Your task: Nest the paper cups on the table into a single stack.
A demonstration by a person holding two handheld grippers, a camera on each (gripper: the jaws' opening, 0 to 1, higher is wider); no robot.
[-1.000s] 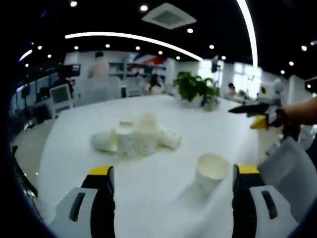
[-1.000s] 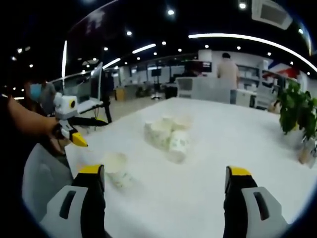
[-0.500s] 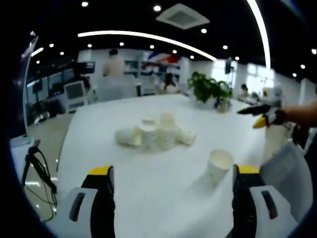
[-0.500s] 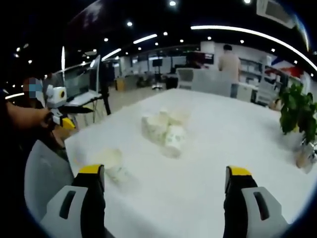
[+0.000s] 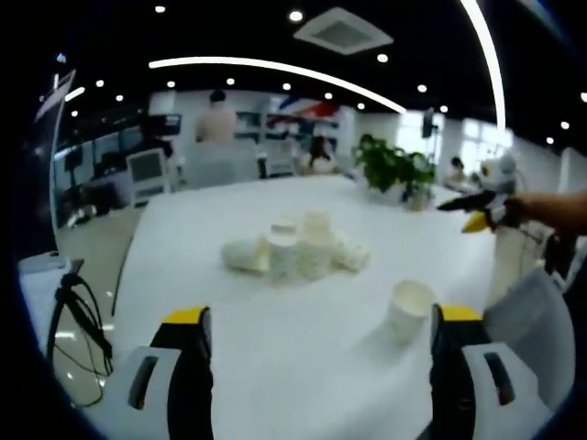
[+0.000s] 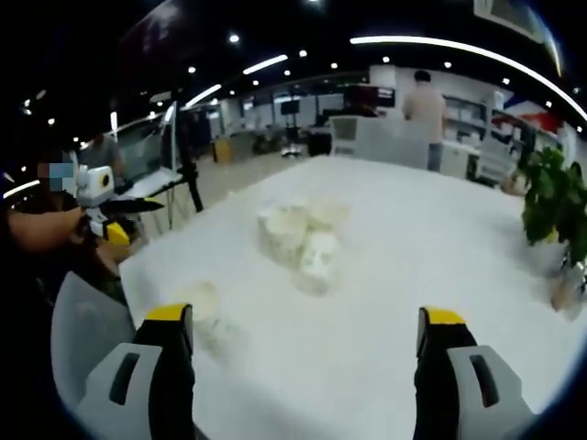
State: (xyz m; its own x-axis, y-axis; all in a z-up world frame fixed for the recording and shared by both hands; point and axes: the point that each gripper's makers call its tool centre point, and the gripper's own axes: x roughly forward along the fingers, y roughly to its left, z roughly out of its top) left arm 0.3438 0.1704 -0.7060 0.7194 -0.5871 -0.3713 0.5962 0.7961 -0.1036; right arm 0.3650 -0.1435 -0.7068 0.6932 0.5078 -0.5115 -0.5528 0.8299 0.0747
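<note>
nearest us, the left gripper [image 5: 312,344] and the right gripper [image 6: 303,344] both stand with jaws spread wide and nothing between them, held above the near part of the white table [image 5: 275,357]. just beyond, a single paper cup [image 5: 409,310] stands upright near the table's near edge, mouth up; in the right gripper view the same single paper cup [image 6: 198,305] sits at the near left. we judge this the cup to take first: close one gripper gently on its wall below the rim so it doesn't crush, and keep it upright. farther out, mid-table, the cluster of paper cups [image 5: 295,254] lies together, some upright, some tipped on their sides; the tipped ones will need righting before they nest. a grey chair back [image 6: 83,330] stands by the near edge, beside the lone cup. far off, a potted plant [image 5: 393,168] stands on the table, well apart from the cups.
</note>
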